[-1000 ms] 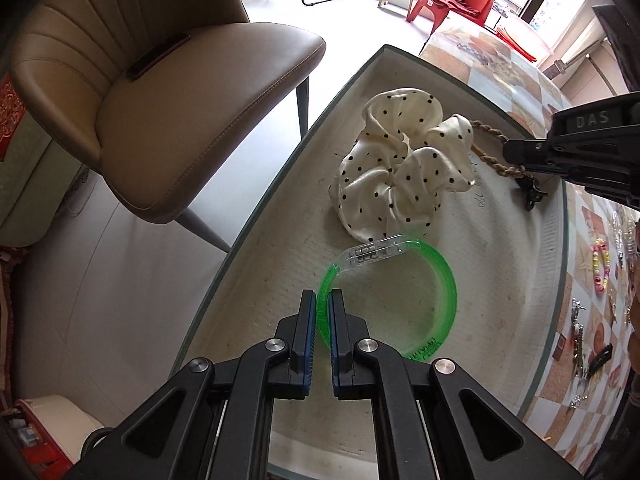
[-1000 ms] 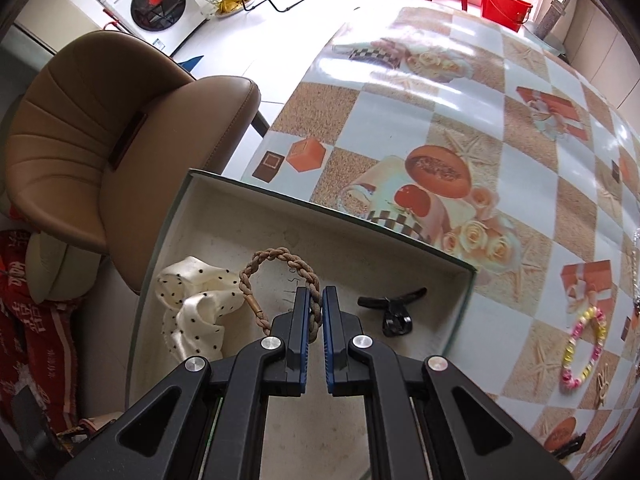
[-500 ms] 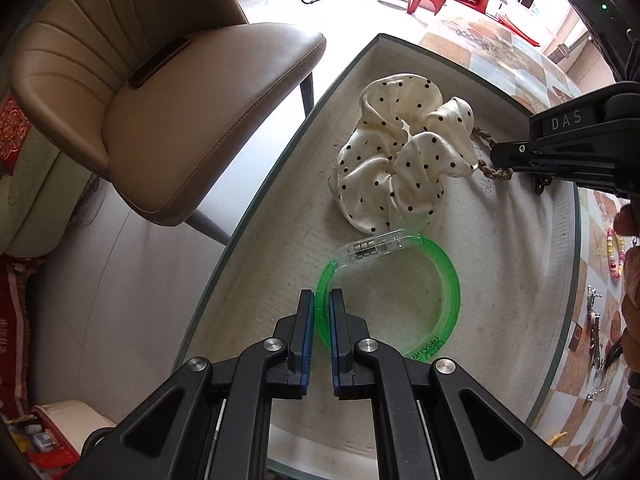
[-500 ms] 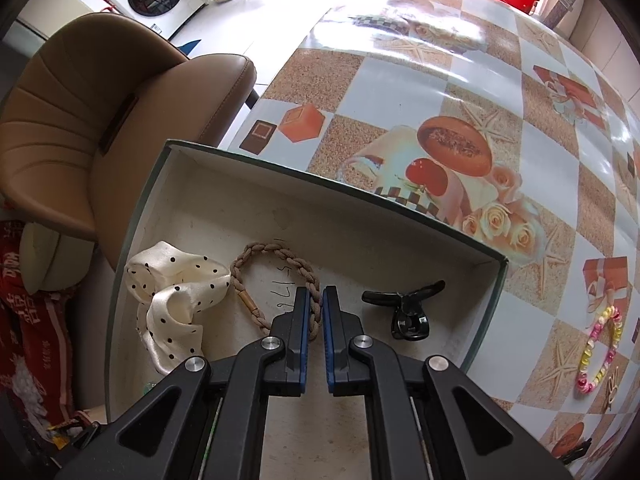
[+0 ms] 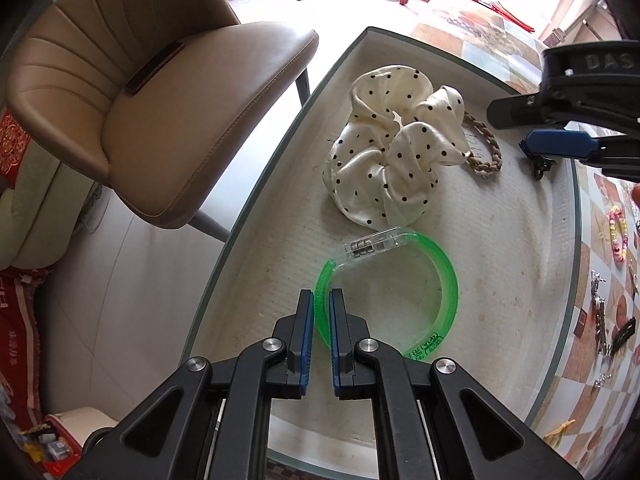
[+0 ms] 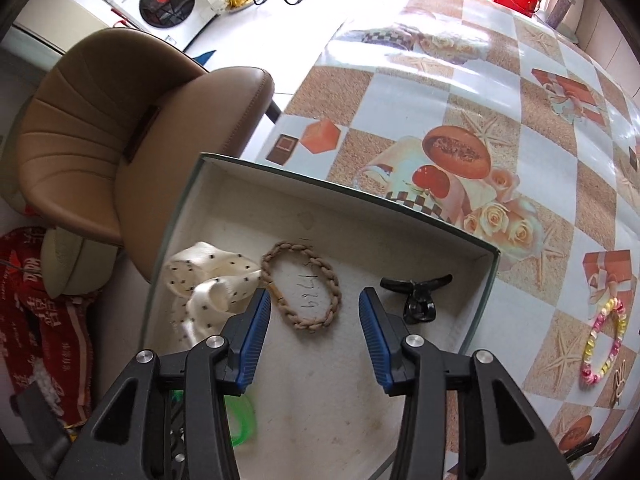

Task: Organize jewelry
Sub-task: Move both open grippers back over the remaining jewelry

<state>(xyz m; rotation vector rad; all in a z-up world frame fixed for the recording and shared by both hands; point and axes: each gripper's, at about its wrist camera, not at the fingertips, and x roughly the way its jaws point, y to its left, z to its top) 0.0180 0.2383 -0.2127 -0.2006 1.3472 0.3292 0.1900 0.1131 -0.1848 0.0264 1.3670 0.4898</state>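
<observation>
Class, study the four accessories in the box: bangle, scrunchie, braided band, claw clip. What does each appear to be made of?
Green bangle: translucent glossy plastic; light passes through, clear clasp.
Scrunchie: satin-like fabric; soft sheen, gathered folds, black dots.
Braided band: tan cord, possibly leather or fibre; matte plaited strands.
Claw clip: black, probably plastic; smooth moulded shape.

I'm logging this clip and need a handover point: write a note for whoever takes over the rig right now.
Left gripper: shut on the translucent green plastic bangle, which lies in the shallow white-lined box.
Right gripper: jaws have just been opening; nothing pinched. The braided brown cord bracelet lies loose on the box floor beneath them.
Also in the box: cream polka-dot satin scrunchie, black plastic claw clip.
Left: release the bangle; the pink-and-yellow beaded bracelet and small clips are out on the patterned tablecloth.
</observation>
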